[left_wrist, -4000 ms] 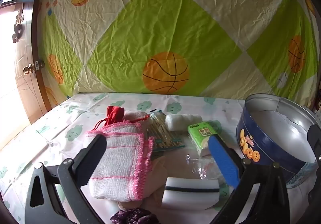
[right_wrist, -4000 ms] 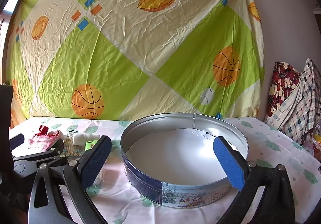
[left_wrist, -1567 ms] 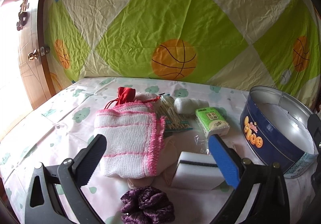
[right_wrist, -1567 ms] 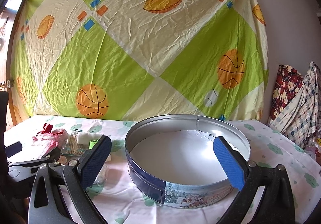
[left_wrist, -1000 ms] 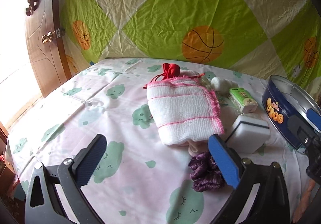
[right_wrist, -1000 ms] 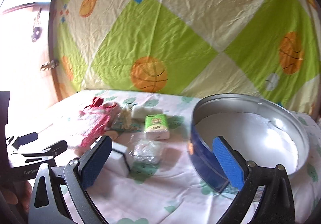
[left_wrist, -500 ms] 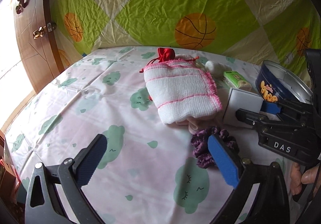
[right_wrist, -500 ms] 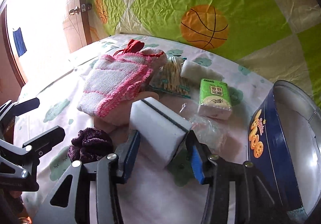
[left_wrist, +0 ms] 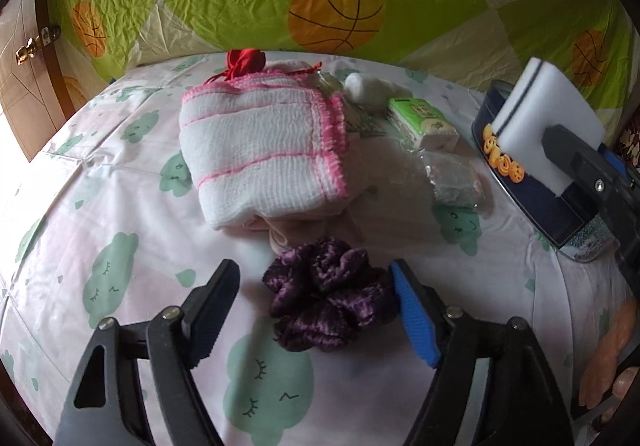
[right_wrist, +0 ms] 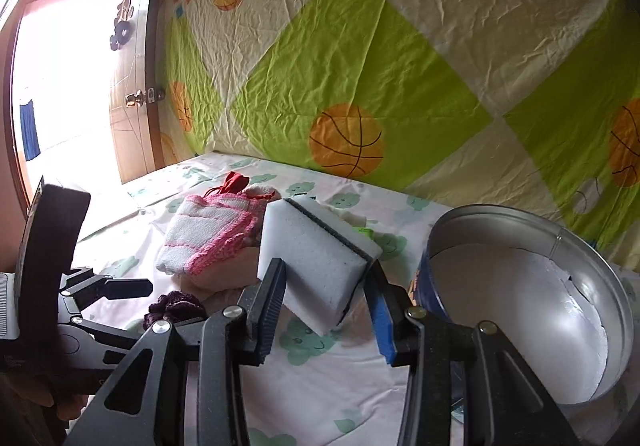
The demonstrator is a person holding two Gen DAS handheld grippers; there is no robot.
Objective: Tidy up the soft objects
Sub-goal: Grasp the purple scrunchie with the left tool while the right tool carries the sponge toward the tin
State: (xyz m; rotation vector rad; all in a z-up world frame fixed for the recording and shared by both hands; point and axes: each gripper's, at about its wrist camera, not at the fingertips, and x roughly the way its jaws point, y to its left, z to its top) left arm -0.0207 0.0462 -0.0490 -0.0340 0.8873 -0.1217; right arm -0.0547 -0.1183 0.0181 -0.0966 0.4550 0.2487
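A purple scrunchie [left_wrist: 328, 302] lies on the cloud-print sheet between the fingers of my left gripper [left_wrist: 314, 306]. Those jaws are closing; the blue pad brushes the scrunchie's right edge and the black pad stands clear of it. My right gripper [right_wrist: 325, 286] is shut on a white sponge with a dark stripe [right_wrist: 316, 250], still squeezing in, and holds it off the sheet just left of the round blue tin [right_wrist: 500, 208]. The left wrist view shows the sponge [left_wrist: 548, 102] in front of the tin [left_wrist: 532, 190].
A white towel with pink edging [left_wrist: 264, 150] lies on a pinkish cloth, a red pouch [left_wrist: 244, 60] behind it. A white roll [left_wrist: 368, 86], a green tissue pack [left_wrist: 422, 120] and a clear plastic bag [left_wrist: 452, 178] lie towards the tin. A hand [left_wrist: 608, 358] shows at the right.
My right gripper swung left, shut on the sponge and lifted it towards the tin. My left gripper came down around the scrunchie and its jaws narrowed.
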